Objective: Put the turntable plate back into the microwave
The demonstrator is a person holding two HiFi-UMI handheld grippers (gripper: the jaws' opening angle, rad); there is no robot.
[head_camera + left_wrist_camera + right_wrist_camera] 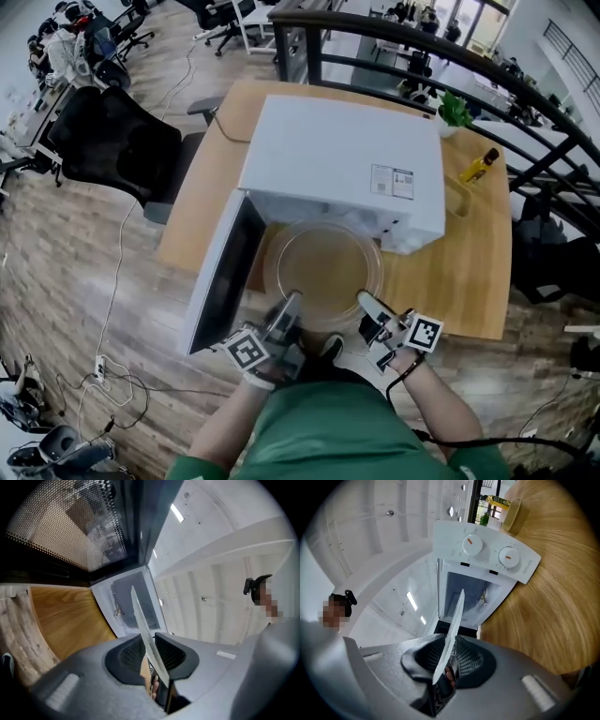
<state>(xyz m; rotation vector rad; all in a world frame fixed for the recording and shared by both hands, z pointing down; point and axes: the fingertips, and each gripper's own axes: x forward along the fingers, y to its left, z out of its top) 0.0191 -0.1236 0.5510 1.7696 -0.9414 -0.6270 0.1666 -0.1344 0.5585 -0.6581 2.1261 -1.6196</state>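
Observation:
The round glass turntable plate [323,272] hangs level in front of the white microwave [342,155], just outside its open mouth. My left gripper [291,305] is shut on the plate's near left rim and my right gripper [366,302] on its near right rim. In the left gripper view the plate [140,616] shows edge-on, clamped between the pads of the left gripper [152,651], with the microwave cavity [133,602] ahead. In the right gripper view the plate [454,620] is pinched by the right gripper [450,656], below the panel with two knobs [487,550].
The microwave door [225,272] stands swung open to the left. The wooden table [469,272] carries an oil bottle [479,166] and a small plant [454,111] at the back right. A black office chair [112,141] stands left of the table, and a dark railing [525,103] runs behind it.

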